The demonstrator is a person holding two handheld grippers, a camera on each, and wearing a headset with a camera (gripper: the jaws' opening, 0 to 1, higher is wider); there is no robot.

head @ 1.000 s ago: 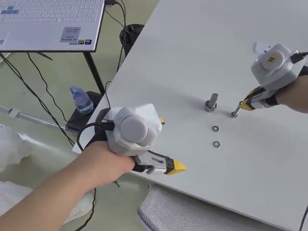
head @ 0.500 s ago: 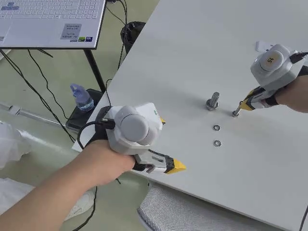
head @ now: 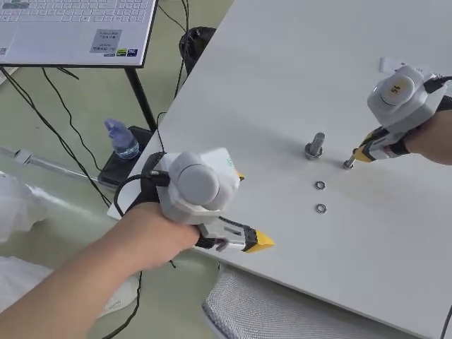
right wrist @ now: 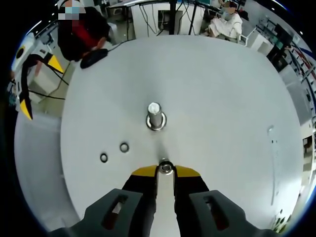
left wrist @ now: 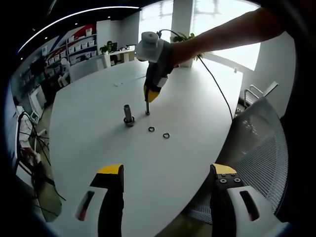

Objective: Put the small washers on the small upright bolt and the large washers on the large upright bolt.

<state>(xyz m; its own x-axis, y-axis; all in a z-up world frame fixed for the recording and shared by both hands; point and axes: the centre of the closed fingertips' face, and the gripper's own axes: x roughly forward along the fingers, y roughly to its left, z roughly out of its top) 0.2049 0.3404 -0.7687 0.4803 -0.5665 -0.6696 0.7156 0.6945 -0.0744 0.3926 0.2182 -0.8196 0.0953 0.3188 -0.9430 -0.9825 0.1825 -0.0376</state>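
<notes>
Staying clamped: right claw (right wrist: pixel 166 172), small bolt (head: pixel 348 164)

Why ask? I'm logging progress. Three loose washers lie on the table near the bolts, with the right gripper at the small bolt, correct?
Not three: the head view shows two loose washers on the table near the bolts. The right gripper is at the small bolt.

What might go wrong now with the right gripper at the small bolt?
The right gripper sits with jaws close together at the small bolt top; a sideways nudge might tip the bolt. The near washer and far washer lie flat on the table, so pinching one may slide it away.
</notes>
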